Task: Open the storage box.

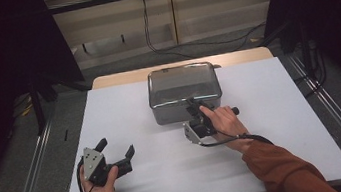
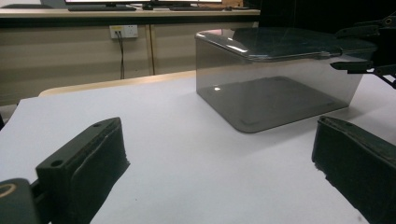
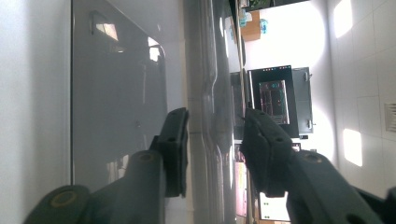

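Nearest me, my left gripper (image 1: 116, 156) idled released at seven o'clock, while my right gripper (image 1: 195, 106) straddled the lid (image 1: 183, 83) edge of the smoky plastic box (image 1: 180, 109), jaws not yet clenched, lid unlifted.

Rust-orange sleeves; black hand-held gripper each hand: left (image 1: 115, 151), right (image 1: 196, 106); grey three-cornered plates, trailing black cables.

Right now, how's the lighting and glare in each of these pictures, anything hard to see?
High view: dim room with black edges, bright streaks on the clear box lid. Left gripper view: even light, small highlights on the smoky clear box, near jaws slightly soft. Right gripper view: turned sideways, blown-out white wall, reflections on the lid rim between the right hand-held gripper jaws.
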`<state>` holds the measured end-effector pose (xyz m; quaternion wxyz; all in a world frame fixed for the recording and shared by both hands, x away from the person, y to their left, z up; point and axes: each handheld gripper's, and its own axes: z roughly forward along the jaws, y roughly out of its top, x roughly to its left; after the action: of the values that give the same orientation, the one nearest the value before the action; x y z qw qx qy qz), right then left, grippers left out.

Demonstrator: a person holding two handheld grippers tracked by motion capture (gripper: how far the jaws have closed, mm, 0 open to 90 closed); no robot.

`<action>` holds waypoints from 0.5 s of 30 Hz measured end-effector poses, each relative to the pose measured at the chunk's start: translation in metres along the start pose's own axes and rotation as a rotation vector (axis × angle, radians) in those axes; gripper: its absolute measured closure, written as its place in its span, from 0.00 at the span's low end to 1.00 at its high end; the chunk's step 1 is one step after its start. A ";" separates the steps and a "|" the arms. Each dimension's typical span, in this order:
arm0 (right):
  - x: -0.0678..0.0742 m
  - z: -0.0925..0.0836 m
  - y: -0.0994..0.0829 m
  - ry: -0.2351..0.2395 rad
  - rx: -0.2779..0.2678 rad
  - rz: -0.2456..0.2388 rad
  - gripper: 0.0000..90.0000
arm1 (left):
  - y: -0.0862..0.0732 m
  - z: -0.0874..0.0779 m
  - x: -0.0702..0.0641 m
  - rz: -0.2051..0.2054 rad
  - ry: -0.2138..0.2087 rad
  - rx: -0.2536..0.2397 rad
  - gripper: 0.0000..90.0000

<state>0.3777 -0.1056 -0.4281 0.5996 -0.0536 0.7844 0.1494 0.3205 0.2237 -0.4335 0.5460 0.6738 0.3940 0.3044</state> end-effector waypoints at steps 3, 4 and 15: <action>0.001 0.000 0.001 0.007 0.001 -0.004 0.75 | 0.000 0.000 0.000 0.002 -0.007 -0.001 0.03; 0.001 0.000 0.001 0.007 0.001 -0.004 0.75 | 0.000 0.000 0.000 0.002 -0.007 -0.001 0.03; 0.001 -0.001 0.003 -0.007 0.009 -0.028 0.88 | 0.000 0.001 -0.001 -0.004 -0.017 0.003 0.03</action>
<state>0.3751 -0.1026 -0.4285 0.6047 -0.0613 0.7821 0.1376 0.3212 0.2222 -0.4338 0.5490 0.6763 0.3911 0.2971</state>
